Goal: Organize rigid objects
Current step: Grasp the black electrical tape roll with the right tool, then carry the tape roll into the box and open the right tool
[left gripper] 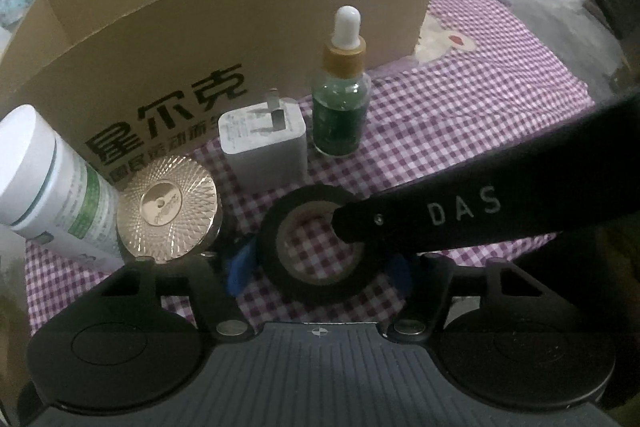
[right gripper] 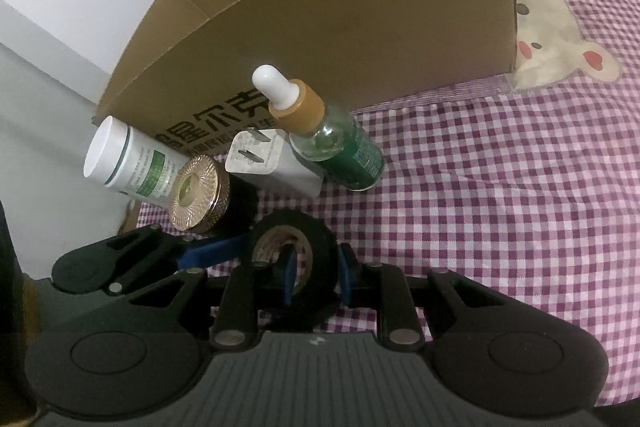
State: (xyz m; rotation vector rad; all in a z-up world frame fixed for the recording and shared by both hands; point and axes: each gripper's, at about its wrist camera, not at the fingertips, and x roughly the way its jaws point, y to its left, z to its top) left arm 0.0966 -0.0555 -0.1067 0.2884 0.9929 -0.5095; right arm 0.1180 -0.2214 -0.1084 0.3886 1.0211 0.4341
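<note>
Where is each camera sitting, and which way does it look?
Left wrist: on the left gripper, looking down at the tape roll between its fingers; the right gripper reaches in.
Right wrist: on the right gripper, looking down at the tape roll it pinches; left gripper alongside.
Both show: tape roll, dropper bottle, cardboard box.

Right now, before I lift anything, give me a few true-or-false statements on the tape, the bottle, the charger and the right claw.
The tape roll is outside the cardboard box. True.
The dropper bottle lies on its side. False: it stands upright.
The right claw has one finger inside the roll's hole. True.
The charger sits inside the box. False: it stands on the checked cloth in front of the box.
</note>
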